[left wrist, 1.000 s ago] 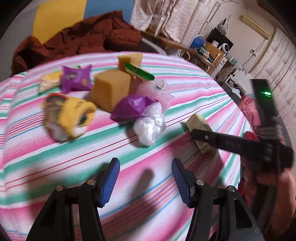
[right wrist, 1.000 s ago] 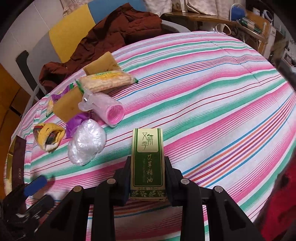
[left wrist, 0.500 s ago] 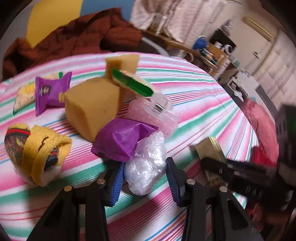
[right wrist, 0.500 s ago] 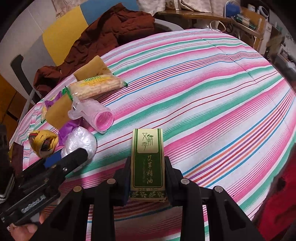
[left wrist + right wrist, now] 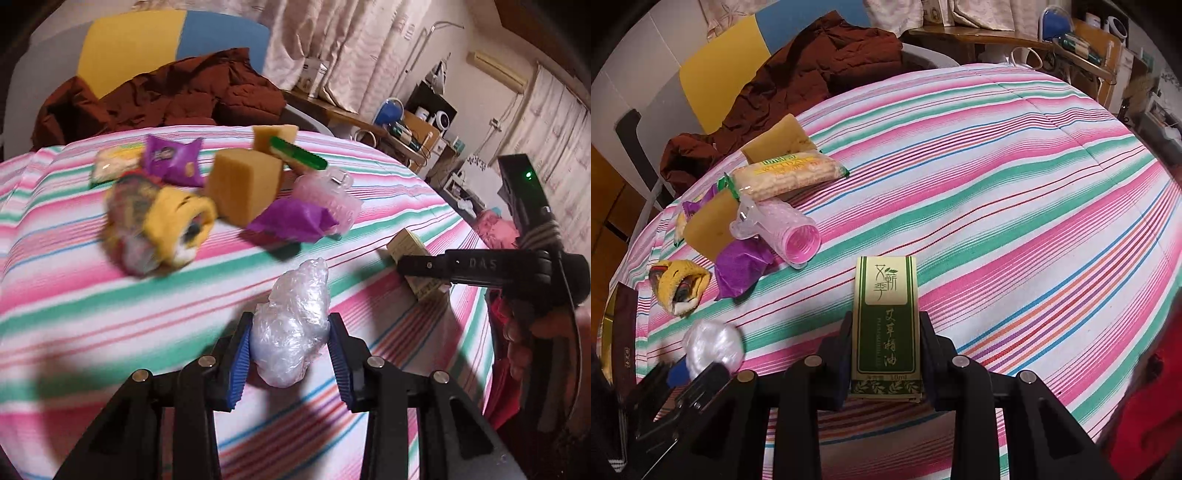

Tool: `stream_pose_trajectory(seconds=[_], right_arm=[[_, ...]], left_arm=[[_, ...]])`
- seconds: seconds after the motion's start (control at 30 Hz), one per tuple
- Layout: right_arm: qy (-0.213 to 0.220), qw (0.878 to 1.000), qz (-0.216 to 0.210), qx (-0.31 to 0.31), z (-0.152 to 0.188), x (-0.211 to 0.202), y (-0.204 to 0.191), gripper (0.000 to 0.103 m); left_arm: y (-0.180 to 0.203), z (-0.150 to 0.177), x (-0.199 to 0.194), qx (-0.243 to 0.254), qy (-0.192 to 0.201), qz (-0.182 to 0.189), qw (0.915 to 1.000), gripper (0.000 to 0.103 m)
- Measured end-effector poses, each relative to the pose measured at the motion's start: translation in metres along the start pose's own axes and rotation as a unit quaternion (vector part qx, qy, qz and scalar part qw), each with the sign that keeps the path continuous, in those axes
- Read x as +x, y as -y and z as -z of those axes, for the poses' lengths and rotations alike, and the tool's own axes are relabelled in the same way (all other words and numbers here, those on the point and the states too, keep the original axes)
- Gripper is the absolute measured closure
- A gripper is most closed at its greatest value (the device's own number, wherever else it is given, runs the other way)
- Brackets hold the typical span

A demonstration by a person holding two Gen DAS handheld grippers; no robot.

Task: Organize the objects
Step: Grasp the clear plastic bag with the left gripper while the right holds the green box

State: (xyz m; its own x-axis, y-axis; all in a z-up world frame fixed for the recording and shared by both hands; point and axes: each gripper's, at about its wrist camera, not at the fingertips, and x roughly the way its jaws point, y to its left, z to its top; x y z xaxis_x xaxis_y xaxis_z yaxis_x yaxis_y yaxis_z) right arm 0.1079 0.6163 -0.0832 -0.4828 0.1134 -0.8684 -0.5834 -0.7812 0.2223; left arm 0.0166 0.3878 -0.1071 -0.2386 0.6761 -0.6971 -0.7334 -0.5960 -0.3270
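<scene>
My left gripper (image 5: 290,352) is shut on a crumpled clear plastic bag (image 5: 291,325) and holds it above the striped cloth, apart from the pile. The bag also shows in the right wrist view (image 5: 713,345). My right gripper (image 5: 884,354) is shut on a green and gold box (image 5: 886,325) near the table's front. The box and right gripper also show in the left wrist view (image 5: 417,254). The pile holds a yellow sponge (image 5: 243,184), a purple wrapper (image 5: 291,221), a pink roll (image 5: 786,232) and a yellow sock bundle (image 5: 159,225).
A purple snack packet (image 5: 171,162), a cracker pack (image 5: 783,177) and a second sponge (image 5: 275,136) lie further back. A brown jacket (image 5: 177,96) drapes a chair behind the table. Shelves and a desk stand at the right.
My left gripper moved in, shut on the plastic bag and pulled it back from the pile. My right gripper stayed still with the box.
</scene>
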Motion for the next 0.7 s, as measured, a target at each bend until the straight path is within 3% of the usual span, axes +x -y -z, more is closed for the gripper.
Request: stream_pose_trajectory(seconds=[0.13,0.27,0.53,0.7], right_arm=[[0.002,1.000,-0.015,-0.004,0.004,-0.002,-0.004,0.072],[0.006,0.999,-0.038,-0.018,0.010,-0.005,-0.014,0.072],[0.054,0.992,-0.039,-0.106,0.016,-0.017,-0.051,0.072],[0.059,0.988,-0.091,-0.106,0.021,-0.019,-0.059,0.072]], left_arm=[[-0.010,0.015,-0.015,-0.008,0.009,0.005,0.9999,0.064],[-0.012,0.031,-0.040,0.005,0.017,-0.017,0.9997,0.064],[-0.018,0.056,-0.096,0.019,0.045,-0.030,0.9983,0.064],[-0.029,0.068,-0.129,0.006,0.061,-0.038,0.9974,0.064]])
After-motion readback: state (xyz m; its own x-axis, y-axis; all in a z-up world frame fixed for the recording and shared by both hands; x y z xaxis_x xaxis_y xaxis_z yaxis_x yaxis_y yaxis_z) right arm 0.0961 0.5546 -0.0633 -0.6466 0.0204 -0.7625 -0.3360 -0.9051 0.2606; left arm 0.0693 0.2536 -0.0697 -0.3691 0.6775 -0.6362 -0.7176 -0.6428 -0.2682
